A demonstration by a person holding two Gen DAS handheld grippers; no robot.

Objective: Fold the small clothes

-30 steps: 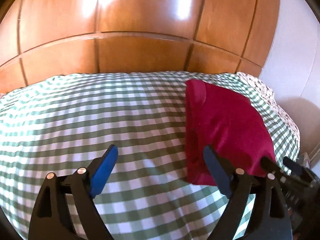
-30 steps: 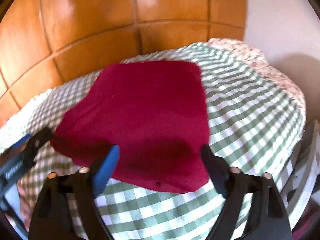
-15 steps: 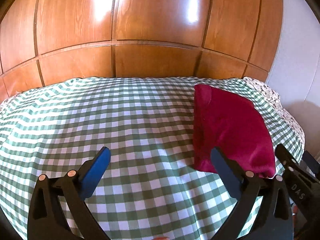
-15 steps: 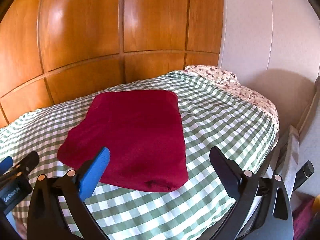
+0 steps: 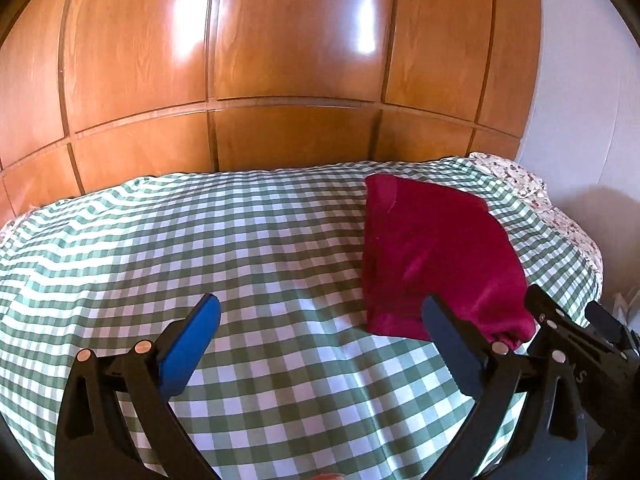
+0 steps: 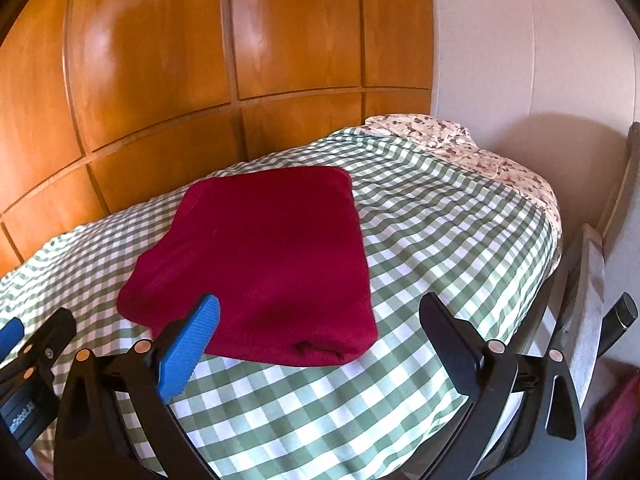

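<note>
Wood-panelled wall behind bed, green checked cover used as flat folding surface. Red garment laid folded on bed's right side, apparently finished. Left tool spread, nothing held, hung over bare cover. Right tool spread, nothing held, kept just short of garment's near edge.

The left tool has two black plastic arms with triangular cut-outs, each studded with two round silver-and-copper screw heads. Its fingers end in blue ribbed pads; the other pad shows only its dark edge. The right tool is built the same way: black frame, matching screws, a bright blue grooved pad and a dark one opposite. White lettering marks the black body of each tool, too small to read fully.
</note>
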